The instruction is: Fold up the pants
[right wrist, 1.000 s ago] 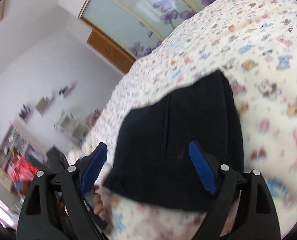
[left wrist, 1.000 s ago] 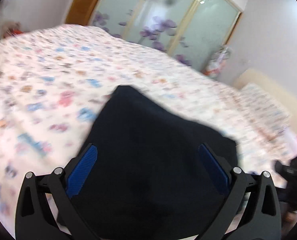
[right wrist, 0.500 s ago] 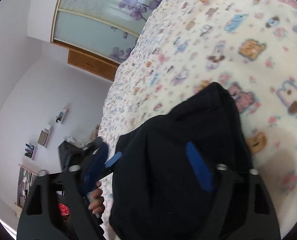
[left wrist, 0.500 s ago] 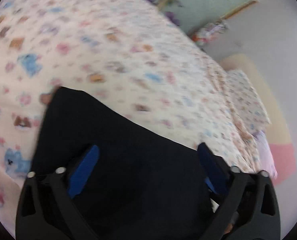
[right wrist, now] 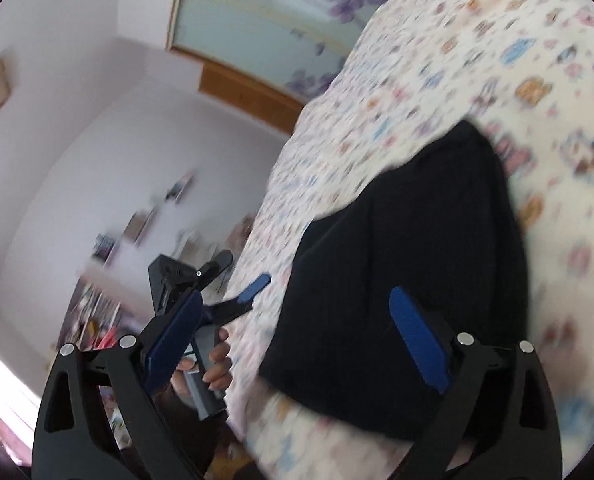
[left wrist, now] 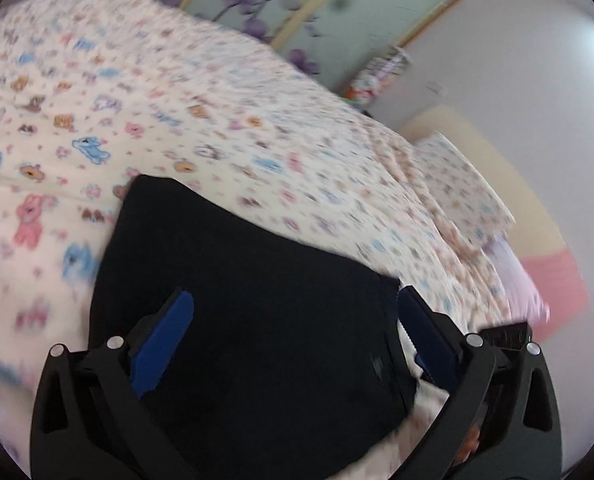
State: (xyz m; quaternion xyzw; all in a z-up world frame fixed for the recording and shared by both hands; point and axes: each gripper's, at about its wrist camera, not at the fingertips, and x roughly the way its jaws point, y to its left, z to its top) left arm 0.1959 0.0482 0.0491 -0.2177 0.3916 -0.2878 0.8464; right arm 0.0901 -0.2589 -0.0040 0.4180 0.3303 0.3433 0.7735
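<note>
**Folded pants lie on the bed, both grippers wide and holding nothing**

Left wrist view: the left gripper (left wrist: 293, 320) has its 2 blue-padded fingers (left wrist: 165, 340) spread far apart, with nothing between them but open space above cloth. The pants (left wrist: 249, 320), a dark compact bundle, lie on the patterned bedspread (left wrist: 137, 100) directly ahead of and below the fingers. The bundle's long axis appears to run from the near edge of the view away and slightly left, ending in a squared far corner. Its right edge sits just inside the right finger, so this gripper is roughly centred over the bundle. A mirrored wardrobe (left wrist: 317, 12) stands beyond the bed.

Right wrist view: the right gripper (right wrist: 297, 332) is likewise splayed wide, clamping nothing. The pants (right wrist: 409, 272) lie ahead and to the right, mostly behind the right finger, the long axis pointing away and up-right across the bedspread (right wrist: 517, 60). The left gripper (right wrist: 233, 292) shows off the bundle's left edge, held in the person's hand (right wrist: 217, 364), apart from the cloth.

Judgement: the fold looks largely done; if another fold is wanted, the near short edge is closest to both grippers, the left one sitting squarer to it.
</note>
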